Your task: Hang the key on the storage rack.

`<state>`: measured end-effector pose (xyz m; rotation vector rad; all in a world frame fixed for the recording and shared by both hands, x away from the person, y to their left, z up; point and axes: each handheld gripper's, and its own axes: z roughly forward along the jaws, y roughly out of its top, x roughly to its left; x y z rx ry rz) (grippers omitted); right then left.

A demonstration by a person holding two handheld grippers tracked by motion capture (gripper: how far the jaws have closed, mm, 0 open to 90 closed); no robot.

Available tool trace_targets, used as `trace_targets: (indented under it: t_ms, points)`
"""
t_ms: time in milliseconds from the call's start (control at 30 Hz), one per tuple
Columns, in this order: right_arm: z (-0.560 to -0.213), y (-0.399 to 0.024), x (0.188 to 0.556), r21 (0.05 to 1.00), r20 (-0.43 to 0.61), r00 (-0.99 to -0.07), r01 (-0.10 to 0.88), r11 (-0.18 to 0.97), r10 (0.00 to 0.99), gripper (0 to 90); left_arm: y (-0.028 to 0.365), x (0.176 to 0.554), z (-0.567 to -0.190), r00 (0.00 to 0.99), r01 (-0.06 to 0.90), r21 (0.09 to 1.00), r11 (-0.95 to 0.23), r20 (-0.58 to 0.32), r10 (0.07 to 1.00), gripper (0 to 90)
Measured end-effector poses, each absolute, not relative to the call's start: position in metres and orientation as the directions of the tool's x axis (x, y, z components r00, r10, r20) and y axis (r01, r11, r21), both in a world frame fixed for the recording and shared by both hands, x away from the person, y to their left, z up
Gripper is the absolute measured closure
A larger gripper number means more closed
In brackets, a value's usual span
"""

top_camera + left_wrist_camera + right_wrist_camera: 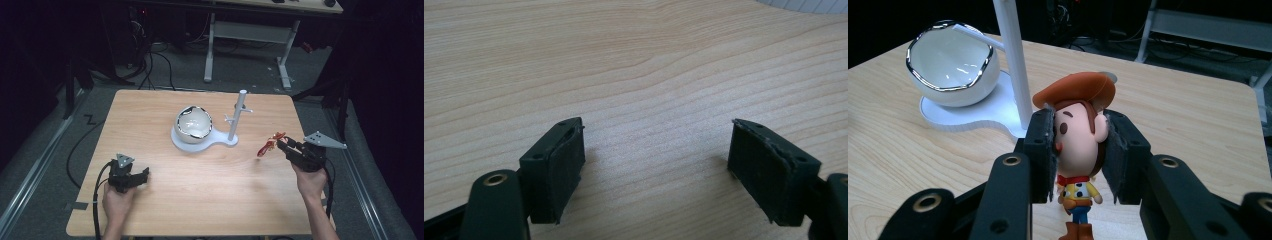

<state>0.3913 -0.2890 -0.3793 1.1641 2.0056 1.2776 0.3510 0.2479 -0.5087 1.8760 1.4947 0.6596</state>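
Cowboy figurine point(1079, 150) head pinched between right gripper point(1079, 155) fingers point(1040, 155) (feet dangling).

Left hand-held gripper point(131, 176): held in left hand point(117, 202), low over the near-left worktop point(200, 200), jaws wide apart, nothing between them. Right hand-held gripper point(286, 146): held in right hand point(310, 181) at the right edge, raised, jaws pointing left, closed on a toy's point(1079, 145) head. Both forearms enter from the bottom.
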Motion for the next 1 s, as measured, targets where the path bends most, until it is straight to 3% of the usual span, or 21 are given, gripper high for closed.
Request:
trace_targets:
  t_ms: [1000]
  points:
    - [-0.320,-0.255,0.408,0.923,-0.017,-0.601,0.298,0.244,0.799,67.1,0.248,0.351,-0.509,0.227,0.651,0.745,-0.144,-0.009,0.974,23.3]
